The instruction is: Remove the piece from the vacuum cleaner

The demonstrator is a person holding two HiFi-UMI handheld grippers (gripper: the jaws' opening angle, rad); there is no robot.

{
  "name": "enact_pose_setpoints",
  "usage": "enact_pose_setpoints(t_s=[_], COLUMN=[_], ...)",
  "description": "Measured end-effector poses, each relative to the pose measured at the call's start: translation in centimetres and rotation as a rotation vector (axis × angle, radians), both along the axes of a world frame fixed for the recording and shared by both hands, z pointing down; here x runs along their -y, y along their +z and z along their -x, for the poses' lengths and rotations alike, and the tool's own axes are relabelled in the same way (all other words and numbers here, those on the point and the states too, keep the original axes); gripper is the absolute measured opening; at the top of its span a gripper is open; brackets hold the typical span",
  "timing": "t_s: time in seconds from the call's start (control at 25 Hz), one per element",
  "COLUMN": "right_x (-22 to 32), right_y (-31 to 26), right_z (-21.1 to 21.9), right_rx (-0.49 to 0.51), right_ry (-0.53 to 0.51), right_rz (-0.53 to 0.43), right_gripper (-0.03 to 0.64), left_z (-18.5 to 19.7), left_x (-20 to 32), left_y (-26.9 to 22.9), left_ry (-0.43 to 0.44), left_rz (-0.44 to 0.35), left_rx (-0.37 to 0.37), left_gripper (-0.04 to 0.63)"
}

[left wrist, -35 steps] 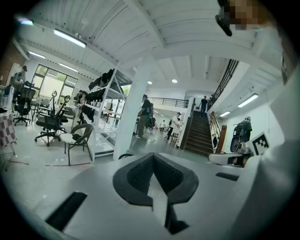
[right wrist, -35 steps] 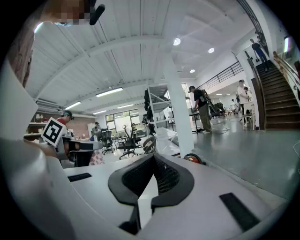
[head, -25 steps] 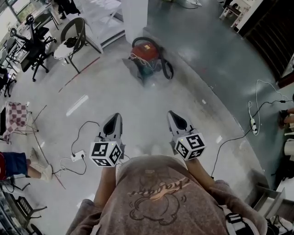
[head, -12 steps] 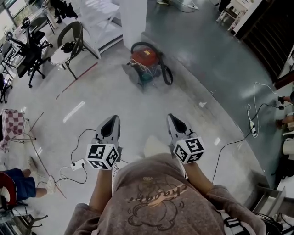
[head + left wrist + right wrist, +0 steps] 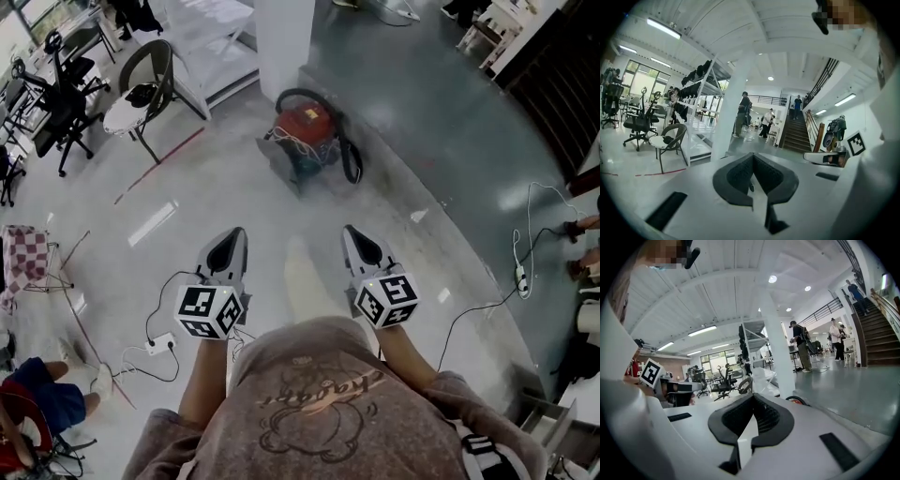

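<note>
Both the left gripper [image 5: 232,246] and the right gripper [image 5: 356,242] are squeezed together, holding nothing. The red vacuum cleaner [image 5: 305,127] sits far ahead by the white pillar [image 5: 284,37]. The power strip [image 5: 160,343] and loose cables near left could trip the person.

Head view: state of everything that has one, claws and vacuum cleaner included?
left claw: shut, empty.
right claw: shut, empty.
vacuum cleaner: standing on the floor ahead, clear of both claws.
hose: looped around the vacuum cleaner.
chair: upright, nobody seated.
</note>
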State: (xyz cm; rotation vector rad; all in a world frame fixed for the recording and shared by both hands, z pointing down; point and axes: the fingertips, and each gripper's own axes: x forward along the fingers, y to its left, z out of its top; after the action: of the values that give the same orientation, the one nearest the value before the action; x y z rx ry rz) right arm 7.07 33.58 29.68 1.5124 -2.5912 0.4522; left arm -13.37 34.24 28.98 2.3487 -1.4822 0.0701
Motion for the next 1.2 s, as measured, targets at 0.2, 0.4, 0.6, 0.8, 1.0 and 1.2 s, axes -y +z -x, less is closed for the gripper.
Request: enact_pose_setpoints(t_s=[0.2, 0.4, 0.6, 0.8, 1.0, 1.2], right_x=[7.8, 16.2, 24.1, 30.0, 33.4, 35.6], right_y=[0.1, -0.9, -1.9, -1.9, -1.7, -1.6], right_z=[-0.1, 0.9, 1.4, 1.3, 2.4, 2.7], right_rx=[0.017, 0.035, 0.051, 0.048, 0.029, 0.018], right_ry=[-0.027, -0.061, -0.102, -0.109, -0.125, -0.092], right_rz=[0.023, 0.033, 0.012, 0.006, 0.007, 0.019], right_gripper=[-0.002, -0.002, -0.002, -0.002, -0.002, -0.002], left_z=[-0.4, 0.1, -0.2, -0.5, -0.1, 0.3], left_x=[7.3, 15.0, 22.4, 28.5, 32.3, 35.3], left_y=[0.1, -1.0, -1.4, -2.1, -1.8, -1.8], left_ry=[-0.005, -0.007, -0.023, -0.041, -0.035, 0.003], left_rz=[0.023, 0.031, 0.033, 0.011, 0.02, 0.026], left_rx=[0.005, 0.024, 0.024, -0.003, -0.017, -0.026], left_gripper=[0.002, 0.002, 0.002, 0.002, 0.002, 0.002])
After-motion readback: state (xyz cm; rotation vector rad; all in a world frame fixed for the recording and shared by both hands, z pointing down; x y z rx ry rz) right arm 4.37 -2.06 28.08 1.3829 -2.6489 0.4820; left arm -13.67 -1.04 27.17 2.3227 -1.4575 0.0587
